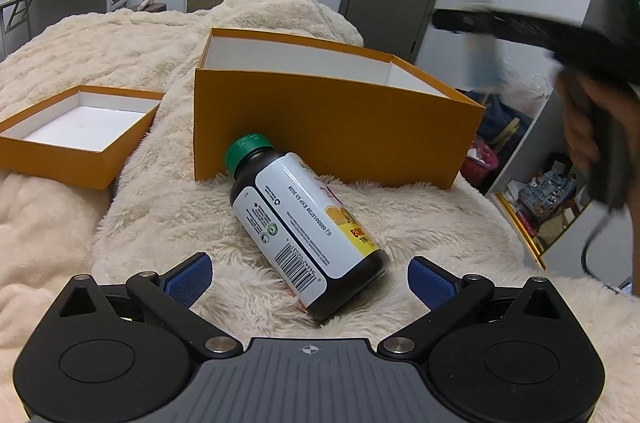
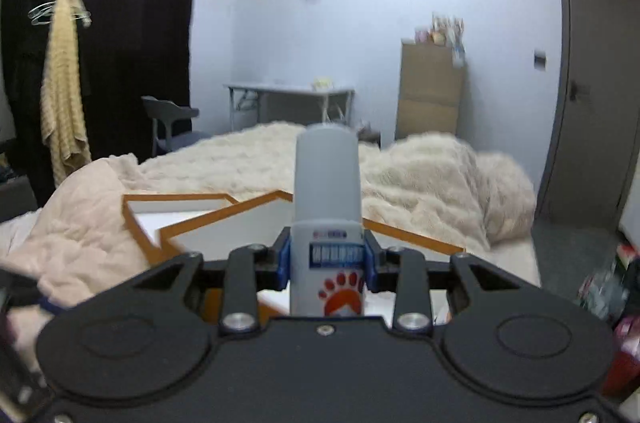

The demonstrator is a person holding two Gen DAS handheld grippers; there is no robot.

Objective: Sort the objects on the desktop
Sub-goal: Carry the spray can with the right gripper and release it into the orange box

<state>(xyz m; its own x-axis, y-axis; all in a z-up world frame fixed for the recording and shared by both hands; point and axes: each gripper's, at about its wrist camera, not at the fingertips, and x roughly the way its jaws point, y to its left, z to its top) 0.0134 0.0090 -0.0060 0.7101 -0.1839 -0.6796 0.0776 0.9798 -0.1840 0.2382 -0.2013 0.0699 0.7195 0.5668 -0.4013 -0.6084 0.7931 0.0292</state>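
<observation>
The spray can's base is hidden, pinched by the right claw; the left claw is spread around a brown bottle.

Left gripper open over fluffy blanket, brown bottle lying between the blue pads, untouched, green cap against orange box. Shallow orange lid left. Right gripper blurred upper right.

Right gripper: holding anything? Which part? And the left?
The right gripper is shut on the grey spray can, pads on its labelled body just below the cap. The left gripper is open, holding nothing; the green-capped bottle lies between its fingers.
</observation>
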